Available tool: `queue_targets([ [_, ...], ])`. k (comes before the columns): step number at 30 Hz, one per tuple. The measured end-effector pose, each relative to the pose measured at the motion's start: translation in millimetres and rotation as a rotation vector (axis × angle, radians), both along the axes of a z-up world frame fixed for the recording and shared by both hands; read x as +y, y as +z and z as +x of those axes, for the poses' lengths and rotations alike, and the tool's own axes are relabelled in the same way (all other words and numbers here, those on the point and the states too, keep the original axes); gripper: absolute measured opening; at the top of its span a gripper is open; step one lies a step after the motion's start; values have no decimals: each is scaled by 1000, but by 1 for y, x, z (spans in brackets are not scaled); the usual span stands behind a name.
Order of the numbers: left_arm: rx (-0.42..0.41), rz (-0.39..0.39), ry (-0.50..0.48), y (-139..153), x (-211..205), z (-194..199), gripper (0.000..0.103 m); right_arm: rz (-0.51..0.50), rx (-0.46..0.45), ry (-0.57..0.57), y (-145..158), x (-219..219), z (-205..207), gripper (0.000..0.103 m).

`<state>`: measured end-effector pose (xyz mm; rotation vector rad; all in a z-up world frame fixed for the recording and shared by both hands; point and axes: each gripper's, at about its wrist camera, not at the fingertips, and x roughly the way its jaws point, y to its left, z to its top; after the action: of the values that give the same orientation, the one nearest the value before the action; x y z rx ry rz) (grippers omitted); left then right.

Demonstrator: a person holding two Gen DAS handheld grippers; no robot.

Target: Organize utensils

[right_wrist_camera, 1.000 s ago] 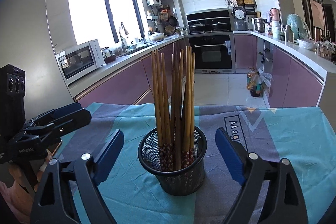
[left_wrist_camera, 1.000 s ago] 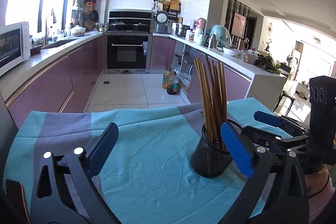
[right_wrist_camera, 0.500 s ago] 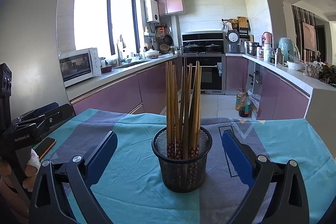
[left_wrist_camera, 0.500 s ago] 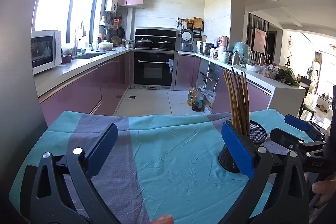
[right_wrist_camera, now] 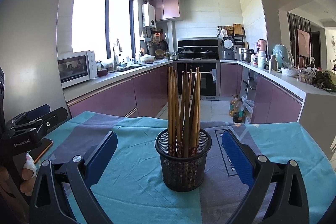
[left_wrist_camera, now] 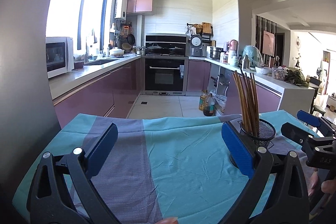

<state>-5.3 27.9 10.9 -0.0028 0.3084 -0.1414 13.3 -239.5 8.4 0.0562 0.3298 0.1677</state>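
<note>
In a sunlit kitchen, a person stands at a table draped in a teal and grey tablecloth (right_wrist_camera: 134,177), a two-finger gripper in each hand. At the left edge of the right-hand camera's view a phone (right_wrist_camera: 43,149) lies on the cloth beside the hand holding the left gripper (left_wrist_camera: 168,150), whose blue pads stand wide apart over bare fabric with nothing between them. Toward the middle, a black mesh holder (right_wrist_camera: 183,163) sits upright on the cloth, a bundle of wooden chopsticks (right_wrist_camera: 183,110) standing in it tips-up and fanning slightly at the top. The right gripper (right_wrist_camera: 168,156) faces it squarely, its pads spread as wide as they go, one on either side of the holder but well short of it and touching nothing. From the left camera, the same holder appears at the right, partly hidden behind that gripper's own right pad.

With every chopstick in view already in the holder and none seen loose on the cloth, the sorting looks finished or close to it. The sound move from here is likely a clean retreat: keep both sets of pads apart, draw straight back and level, and stay clear of the tall, top-heavy bundle, since a nudge to the light mesh holder could tip it and scatter the lot.
</note>
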Motion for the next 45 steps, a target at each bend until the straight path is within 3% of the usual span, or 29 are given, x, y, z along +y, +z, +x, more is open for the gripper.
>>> queue_targets([
  [45, -7, 15, 13, 5, -9, -10, 97, 1, -21, -27, 4, -1, -5, 97],
])
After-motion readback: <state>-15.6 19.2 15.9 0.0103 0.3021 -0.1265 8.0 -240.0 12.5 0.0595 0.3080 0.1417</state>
